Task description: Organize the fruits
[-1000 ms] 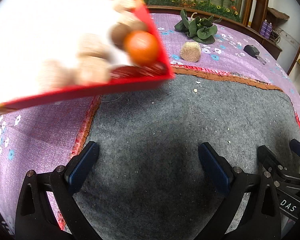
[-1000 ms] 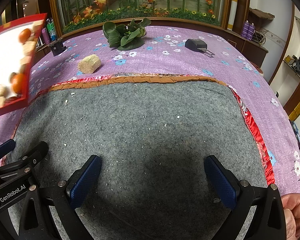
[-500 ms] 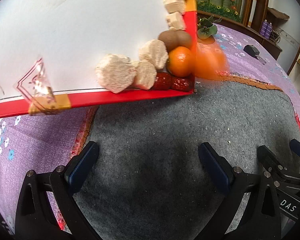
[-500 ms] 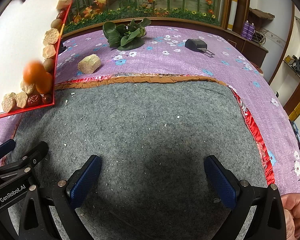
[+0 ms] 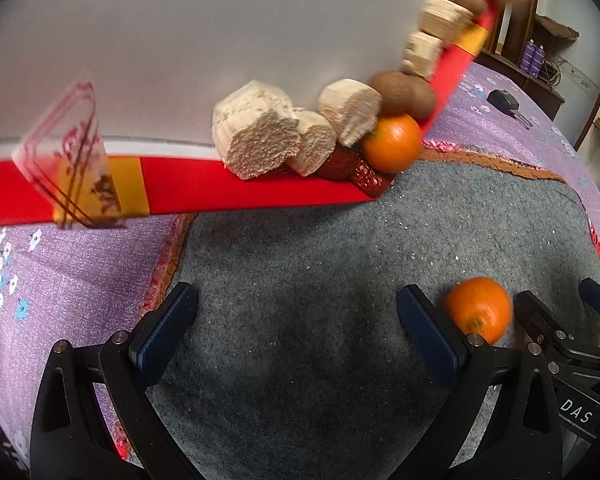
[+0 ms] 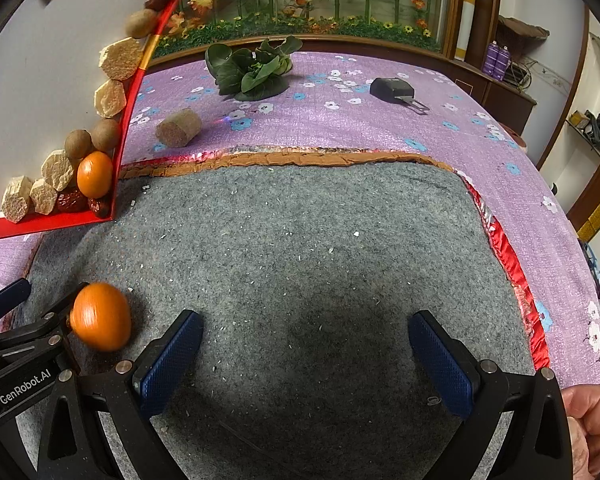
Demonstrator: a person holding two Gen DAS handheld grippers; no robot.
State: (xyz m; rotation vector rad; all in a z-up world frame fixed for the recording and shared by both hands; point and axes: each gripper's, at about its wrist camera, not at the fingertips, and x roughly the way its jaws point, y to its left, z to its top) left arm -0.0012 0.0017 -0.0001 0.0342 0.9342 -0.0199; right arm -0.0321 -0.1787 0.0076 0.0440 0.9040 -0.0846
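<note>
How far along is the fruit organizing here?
Barely begun. Done: one orange has landed on the grey mat. In hand: nothing; the left hand-held gripper and right hand-held gripper are open. Left: the other orange and remaining items crowd the tilted red tray.

One orange point(image 5: 478, 314) is seen on the mat point(image 5: 300, 280), just right of the left gripper's point(image 5: 296, 328) jaws. A tilted tray point(image 5: 220, 190) is held ahead, with another orange point(image 5: 392, 143) in its low corner.
</note>
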